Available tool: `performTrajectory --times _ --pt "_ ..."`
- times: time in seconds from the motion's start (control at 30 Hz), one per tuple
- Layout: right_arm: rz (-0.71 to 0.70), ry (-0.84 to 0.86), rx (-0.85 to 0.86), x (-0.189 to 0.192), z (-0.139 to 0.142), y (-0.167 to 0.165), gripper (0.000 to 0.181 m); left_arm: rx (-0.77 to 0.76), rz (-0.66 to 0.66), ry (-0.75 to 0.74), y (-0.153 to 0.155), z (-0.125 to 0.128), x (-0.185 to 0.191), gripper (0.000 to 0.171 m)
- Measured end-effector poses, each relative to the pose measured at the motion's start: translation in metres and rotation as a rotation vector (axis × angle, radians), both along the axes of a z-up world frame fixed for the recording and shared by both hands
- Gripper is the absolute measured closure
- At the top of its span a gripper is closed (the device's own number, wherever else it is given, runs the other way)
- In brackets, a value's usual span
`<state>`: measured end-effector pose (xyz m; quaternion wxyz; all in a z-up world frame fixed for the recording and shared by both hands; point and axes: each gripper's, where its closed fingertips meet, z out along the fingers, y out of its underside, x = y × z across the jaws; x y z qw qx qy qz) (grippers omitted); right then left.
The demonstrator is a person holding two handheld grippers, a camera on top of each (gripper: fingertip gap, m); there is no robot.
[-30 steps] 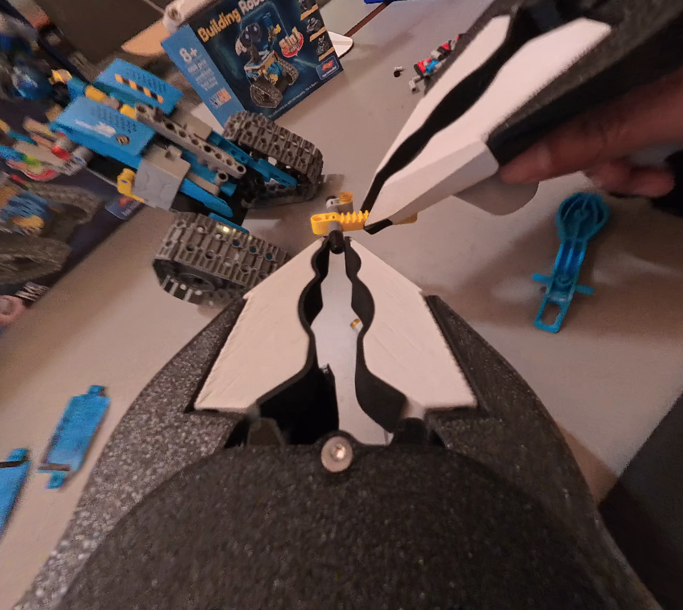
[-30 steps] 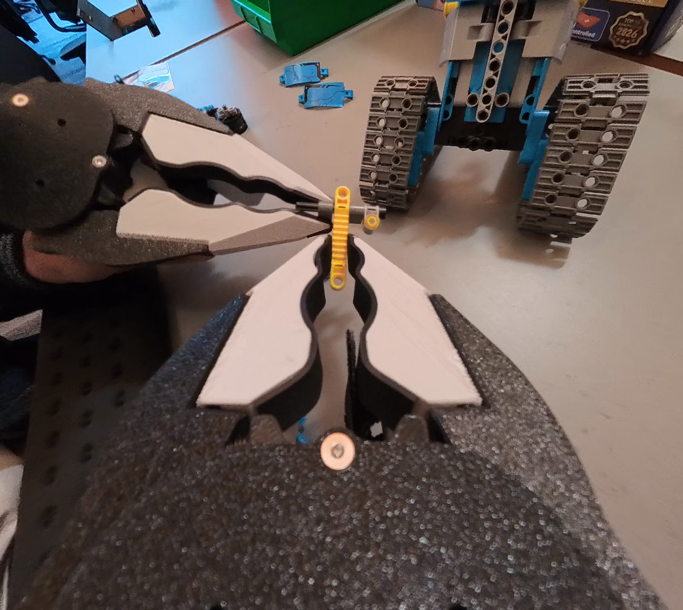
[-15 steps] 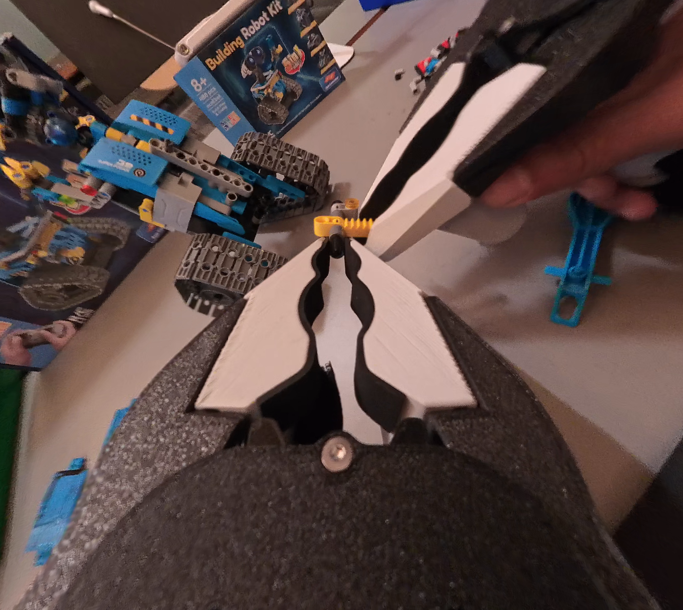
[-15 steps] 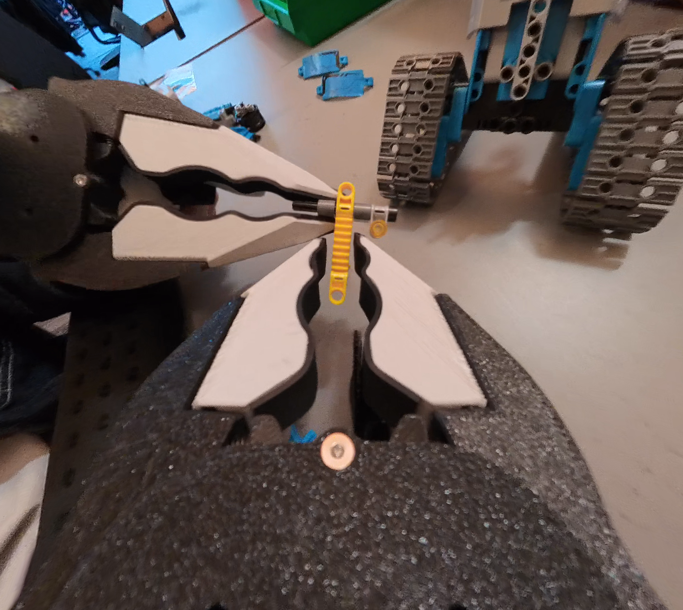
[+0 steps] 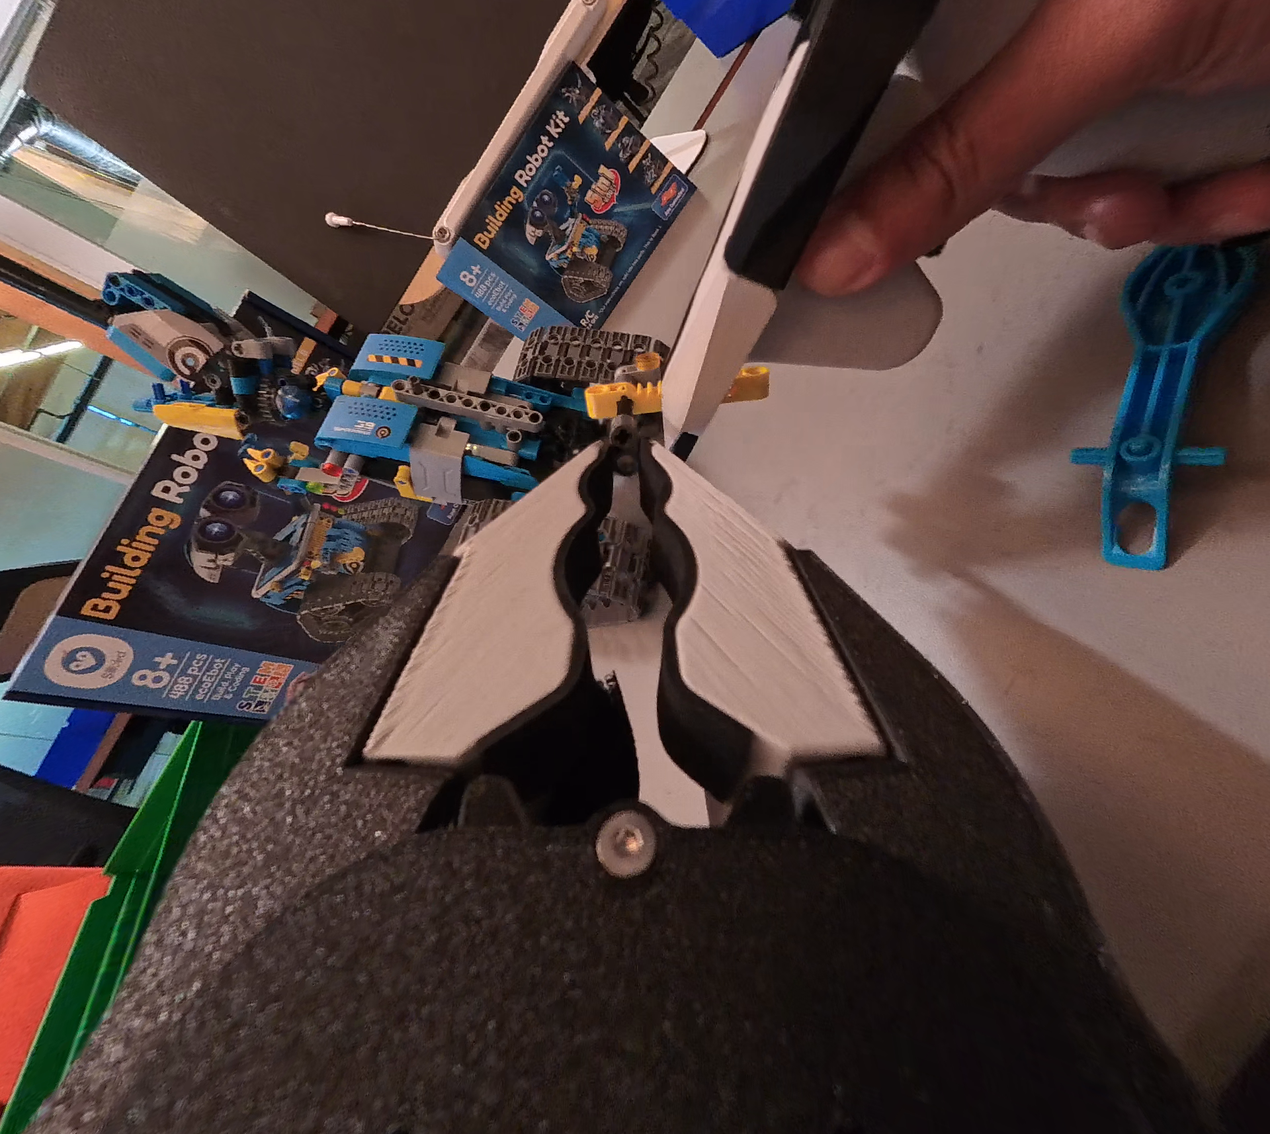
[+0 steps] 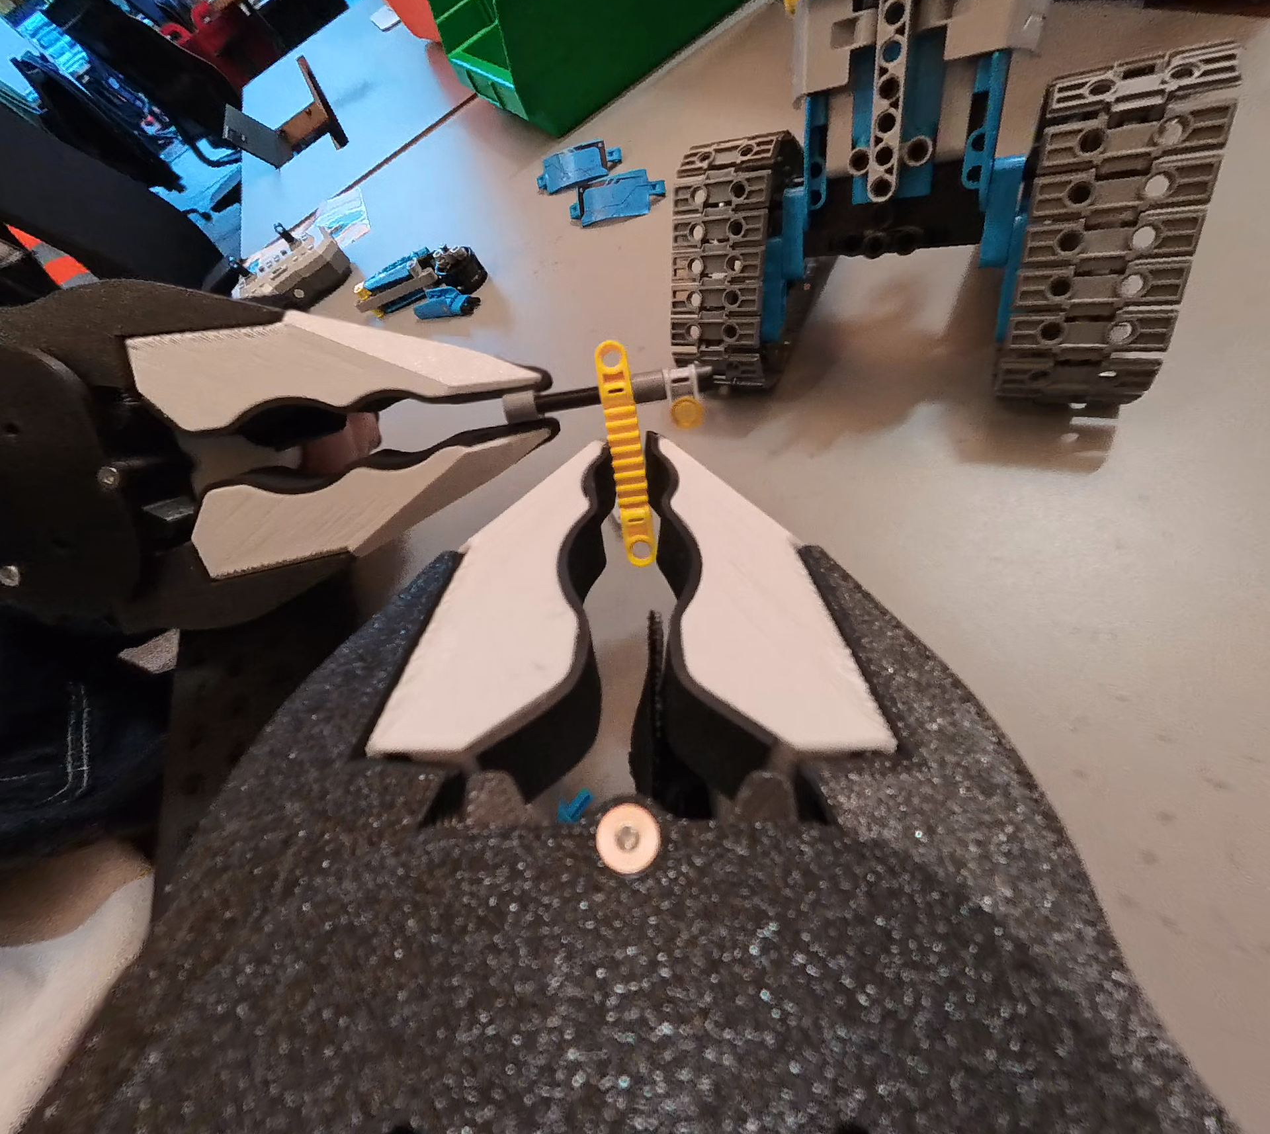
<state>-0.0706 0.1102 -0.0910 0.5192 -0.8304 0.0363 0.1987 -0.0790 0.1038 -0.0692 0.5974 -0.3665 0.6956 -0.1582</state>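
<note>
Pinching a yellow toothed rack (image 6: 624, 455) between its closed tips, my right gripper (image 6: 629, 448) holds the piece upright above the grey table (image 6: 962, 620). A black axle (image 6: 570, 401) crosses the rack near its top; my left gripper (image 6: 543, 403), coming in from the left of the right one, is clamped on the axle's grey end.

Only the right wrist view shows the whole rack and axle. The left wrist view shows the rack (image 5: 622, 398) end-on just past my left gripper's (image 5: 622, 456) tips, with the right gripper's white finger (image 5: 715, 303) covering its middle and my hand (image 5: 1072, 90) wrapped around that tool.

Bare table lies to the right of both tools, broken by a blue plastic tool (image 5: 1154, 400). Ahead of the rack stands a blue tracked robot model (image 6: 948, 193). Farther left lie small blue parts (image 6: 598, 187), then a green bin (image 6: 584, 8) and kit boxes (image 5: 570, 200).
</note>
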Motion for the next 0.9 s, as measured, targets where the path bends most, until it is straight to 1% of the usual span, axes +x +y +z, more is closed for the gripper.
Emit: performTrajectory --times 0.13,0.17,0.2,0.23,0.27,0.3,0.33,0.37,0.4,0.47,0.5,0.57,0.63,0.7,0.77,0.83,0.9 --pt "-0.004 -0.027 -0.013 0.002 -0.002 0.0 0.174 0.008 0.001 0.007 0.0 -0.001 0.0 0.165" --pt "-0.075 -0.059 -0.048 0.016 -0.008 0.0 0.176 0.011 0.002 -0.011 0.0 0.002 -0.001 0.166" --pt "-0.17 -0.16 -0.076 0.048 -0.014 -0.006 0.176 0.023 0.0 -0.058 -0.001 0.012 -0.005 0.165" --pt "-0.242 -0.128 -0.065 0.076 -0.008 -0.015 0.176 0.028 -0.008 -0.086 -0.004 0.017 -0.01 0.166" --pt "-0.276 -0.055 -0.022 0.093 0.002 -0.023 0.176 0.015 -0.019 -0.066 -0.007 0.012 -0.011 0.166" --pt "-0.289 -0.062 -0.009 0.104 0.005 -0.032 0.176 -0.012 -0.033 -0.028 -0.008 0.003 -0.01 0.165" --pt "-0.298 -0.068 0.002 0.111 0.008 -0.04 0.176 -0.053 -0.063 -0.01 -0.01 -0.001 -0.008 0.165" --pt "-0.289 -0.039 0.036 0.111 0.014 -0.044 0.176 -0.113 -0.117 0.0 -0.016 -0.002 -0.006 0.165" --pt "-0.288 -0.026 0.057 0.112 0.017 -0.049 0.176 -0.186 -0.157 0.037 -0.022 -0.008 -0.004 0.166" --pt "-0.317 -0.103 0.032 0.123 0.011 -0.063 0.176 -0.333 -0.199 0.22 -0.032 -0.039 0.003 0.165" --pt "-0.328 -0.126 0.05 0.127 0.013 -0.07 0.176 -0.395 -0.212 0.3 -0.036 -0.051 0.006 0.165" --pt "-0.366 -0.139 0.073 0.134 0.015 -0.085 0.176 -0.49 -0.234 0.391 -0.04 -0.058 0.017 0.165" --pt "-0.392 -0.135 0.038 0.138 0.005 -0.096 0.175 -0.587 -0.265 0.547 -0.047 -0.072 0.029 0.165" --pt "-0.383 -0.126 0.021 0.138 0.001 -0.1 0.175 -0.652 -0.251 0.682 -0.047 -0.085 0.045 0.165" --pt "-0.371 -0.154 0.0 0.135 -0.002 -0.099 0.175 -0.658 -0.239 0.712 -0.045 -0.088 0.063 0.165" --pt "-0.351 -0.221 -0.029 0.13 -0.006 -0.095 0.176 -0.654 -0.251 0.766 -0.05 -0.092 0.067 0.164" --pt "-0.329 -0.341 -0.074 0.125 -0.011 -0.092 0.176 -0.678 -0.252 0.717 -0.051 -0.085 0.075 0.161"
